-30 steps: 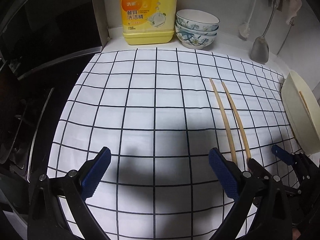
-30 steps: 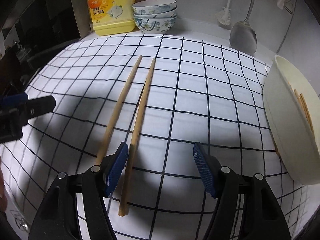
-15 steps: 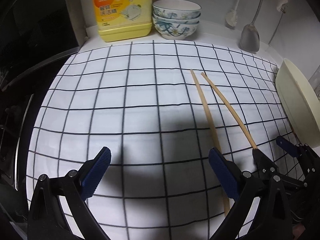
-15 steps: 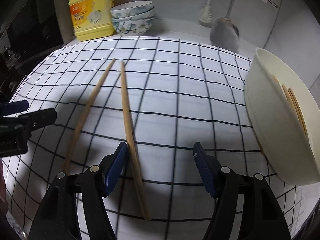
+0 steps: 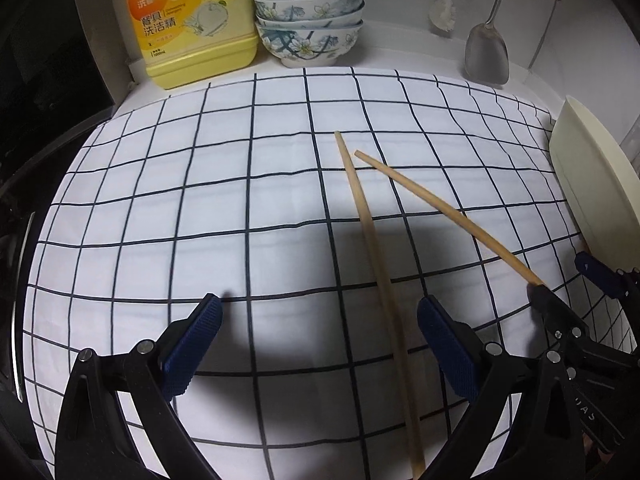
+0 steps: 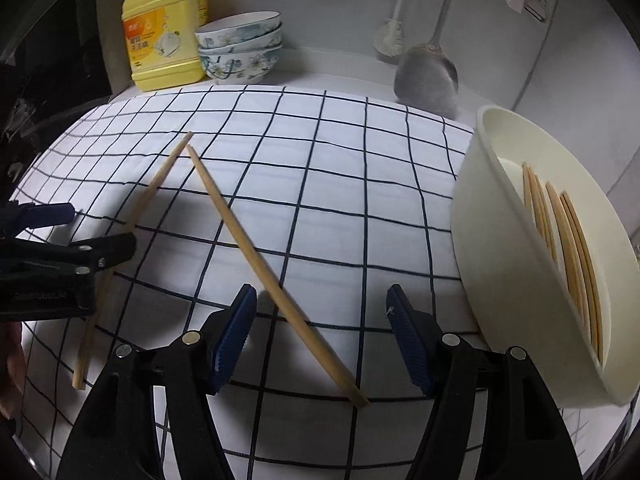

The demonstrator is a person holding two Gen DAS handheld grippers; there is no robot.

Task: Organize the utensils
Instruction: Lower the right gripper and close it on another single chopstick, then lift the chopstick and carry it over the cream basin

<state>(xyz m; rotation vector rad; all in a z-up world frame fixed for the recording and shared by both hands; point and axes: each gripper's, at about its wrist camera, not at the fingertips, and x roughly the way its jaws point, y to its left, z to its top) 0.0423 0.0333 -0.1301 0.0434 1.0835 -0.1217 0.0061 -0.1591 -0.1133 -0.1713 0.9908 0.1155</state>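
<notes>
With both the left hand-held gripper and right hand-held gripper open and empty, pickup is in hand: each must straddle and clamp one chopstick for the cream bowl.

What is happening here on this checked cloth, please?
A person holds two grippers over the checked cloth to tidy chopsticks. Two loose chopsticks lie on it. The right gripper, jaws open, straddles one; the left gripper is open above the other. More chopsticks already lie in the cream tub.
</notes>
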